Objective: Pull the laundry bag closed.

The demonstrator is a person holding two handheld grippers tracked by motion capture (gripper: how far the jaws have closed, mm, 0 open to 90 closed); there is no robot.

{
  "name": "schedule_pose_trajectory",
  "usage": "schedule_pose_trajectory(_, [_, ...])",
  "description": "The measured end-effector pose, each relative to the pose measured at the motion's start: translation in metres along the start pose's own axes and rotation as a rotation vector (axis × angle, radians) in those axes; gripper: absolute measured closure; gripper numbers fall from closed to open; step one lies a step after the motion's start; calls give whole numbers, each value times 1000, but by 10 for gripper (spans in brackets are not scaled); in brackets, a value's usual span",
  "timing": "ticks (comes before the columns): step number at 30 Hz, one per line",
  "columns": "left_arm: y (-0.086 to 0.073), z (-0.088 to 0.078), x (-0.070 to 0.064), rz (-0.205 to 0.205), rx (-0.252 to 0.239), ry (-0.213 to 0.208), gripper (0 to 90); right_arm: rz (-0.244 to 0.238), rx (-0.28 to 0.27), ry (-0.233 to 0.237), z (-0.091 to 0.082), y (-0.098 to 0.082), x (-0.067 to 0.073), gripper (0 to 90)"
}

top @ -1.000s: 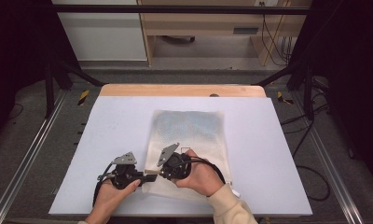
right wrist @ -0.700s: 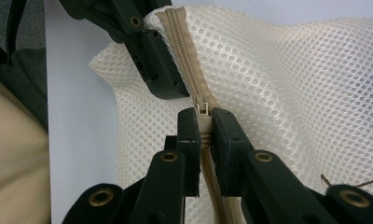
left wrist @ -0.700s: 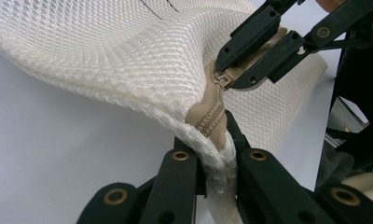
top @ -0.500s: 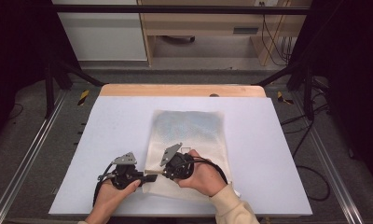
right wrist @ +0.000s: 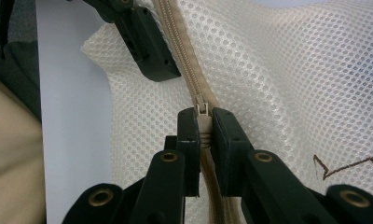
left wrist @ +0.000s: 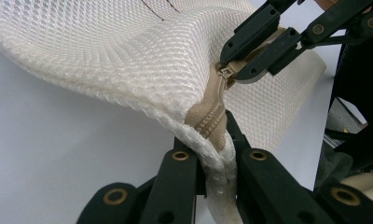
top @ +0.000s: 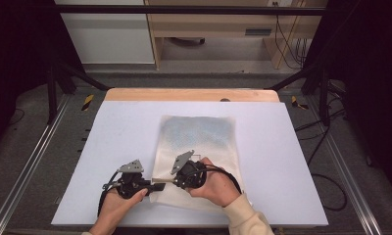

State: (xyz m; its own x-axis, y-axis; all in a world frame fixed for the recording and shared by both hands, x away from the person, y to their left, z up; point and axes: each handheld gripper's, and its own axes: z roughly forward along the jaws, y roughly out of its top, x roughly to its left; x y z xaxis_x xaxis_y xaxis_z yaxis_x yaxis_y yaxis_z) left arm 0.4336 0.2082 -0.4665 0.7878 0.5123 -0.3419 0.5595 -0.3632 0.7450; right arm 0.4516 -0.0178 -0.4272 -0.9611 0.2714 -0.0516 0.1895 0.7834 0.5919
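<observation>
A cream mesh bag [top: 199,147] lies flat on the white table [top: 125,127], its beige zipper [right wrist: 177,46] running along the near edge. My left gripper [left wrist: 217,140] is shut on the bag's corner, pinching the mesh hem and the end of the zipper tape [left wrist: 211,122]. My right gripper [right wrist: 202,122] is shut on the zipper pull [right wrist: 202,111], close beside the left one. In the high view the left gripper [top: 159,186] points right and the right gripper [top: 171,182] points left, and their tips nearly meet at the bag's near left corner. The corner is lifted a little off the table.
A wooden strip [top: 191,95] borders the table's far edge. Metal rails [top: 32,161] run along both sides, with cables [top: 326,186] on the floor to the right. A brown drawn line [right wrist: 343,167] marks the mesh near the right jaws.
</observation>
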Motion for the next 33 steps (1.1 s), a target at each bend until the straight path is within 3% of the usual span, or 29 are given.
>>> schedule_pose_trajectory(33, [0,-1,0,-5,-8,-6,864,29,5,-29,-11,-19,-5,821])
